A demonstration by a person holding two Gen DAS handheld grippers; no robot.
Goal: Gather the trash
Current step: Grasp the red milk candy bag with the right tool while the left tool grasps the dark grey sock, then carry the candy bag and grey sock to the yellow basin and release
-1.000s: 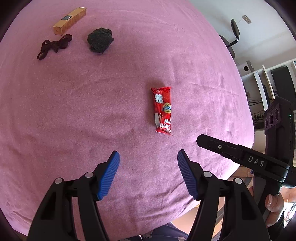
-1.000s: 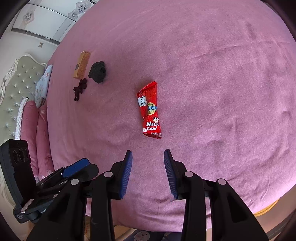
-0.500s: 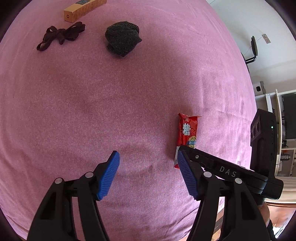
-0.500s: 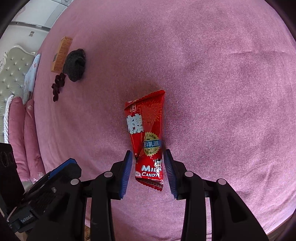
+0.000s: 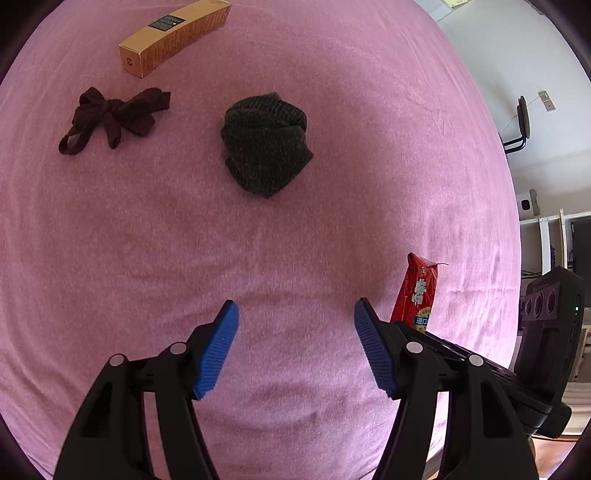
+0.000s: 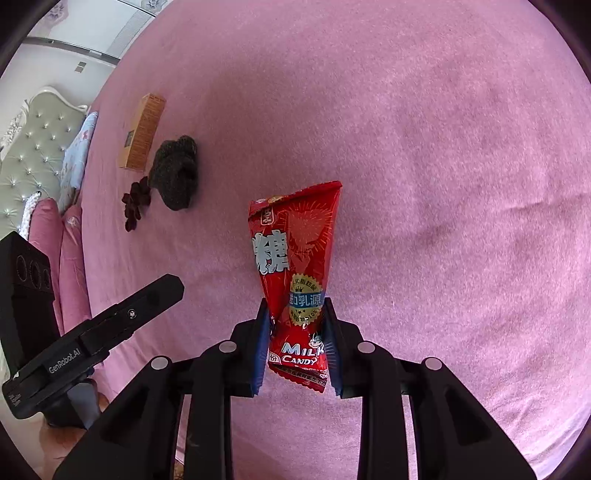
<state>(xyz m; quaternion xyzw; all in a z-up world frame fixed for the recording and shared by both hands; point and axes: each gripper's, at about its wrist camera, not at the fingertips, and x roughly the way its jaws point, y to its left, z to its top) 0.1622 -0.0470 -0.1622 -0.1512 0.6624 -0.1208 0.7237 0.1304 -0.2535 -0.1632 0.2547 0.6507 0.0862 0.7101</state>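
Note:
A red milk candy wrapper (image 6: 295,266) stands up between the blue pads of my right gripper (image 6: 295,321), which is shut on its lower half and holds it above the pink bedspread (image 6: 443,184). The wrapper also shows in the left wrist view (image 5: 419,291), just right of my left gripper (image 5: 295,325), which is open and empty over the bedspread. A yellow carton box (image 5: 173,35) lies at the far side of the bed.
A balled dark sock (image 5: 266,144) and a dark brown ribbon bow (image 5: 110,118) lie near the box. Pillows and a tufted headboard (image 6: 33,155) are to the left in the right wrist view. A shelf and chair (image 5: 521,122) stand beyond the bed's right edge.
My right gripper moved onto the candy wrapper, shut on it and lifted it upright. My left gripper moved forward toward the sock, still open.

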